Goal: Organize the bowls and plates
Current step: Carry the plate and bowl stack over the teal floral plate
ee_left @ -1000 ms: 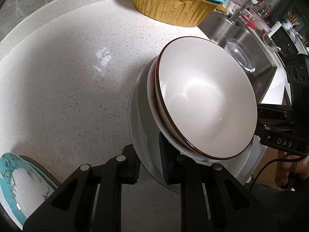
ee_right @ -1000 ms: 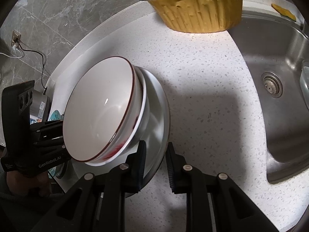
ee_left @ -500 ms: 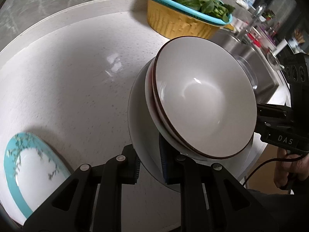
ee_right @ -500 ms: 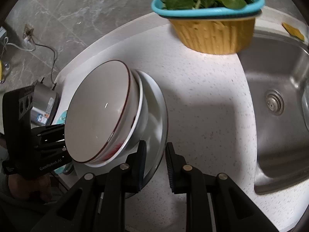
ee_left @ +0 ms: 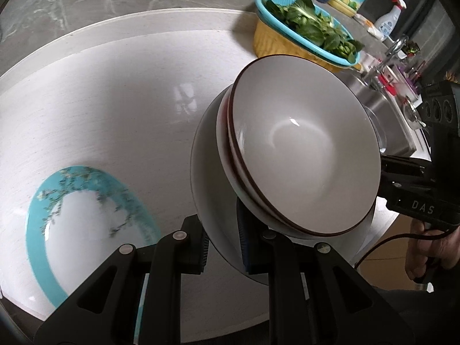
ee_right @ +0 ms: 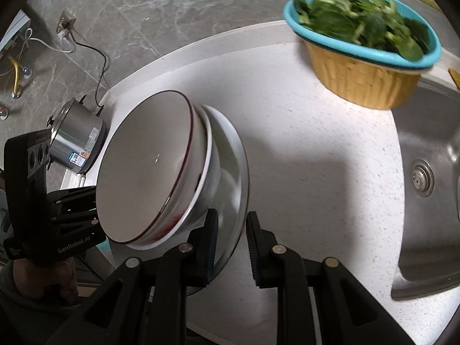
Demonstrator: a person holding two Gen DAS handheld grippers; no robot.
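Observation:
A white plate [ee_left: 207,178] carries two stacked bowls; the top bowl [ee_left: 304,149] is cream with a brown rim. My left gripper [ee_left: 221,244] is shut on the plate's near rim. My right gripper [ee_right: 230,247] is shut on the opposite rim of the same plate [ee_right: 233,172], with the bowls [ee_right: 143,172] tilted toward the left. The stack is held in the air above the white counter [ee_left: 100,100]. A turquoise-rimmed plate [ee_left: 83,227] lies on the counter below the left gripper.
A yellow basket with a turquoise colander of greens [ee_right: 365,49] stands at the counter's back. A steel sink [ee_right: 428,178] lies to the right. A steel pot [ee_right: 74,138] stands at the counter's left end. Bottles [ee_left: 388,23] stand by the tap.
Both grippers have lifted the plate with the bowls higher above the counter. More of the turquoise plate and the basket's greens have come into view.

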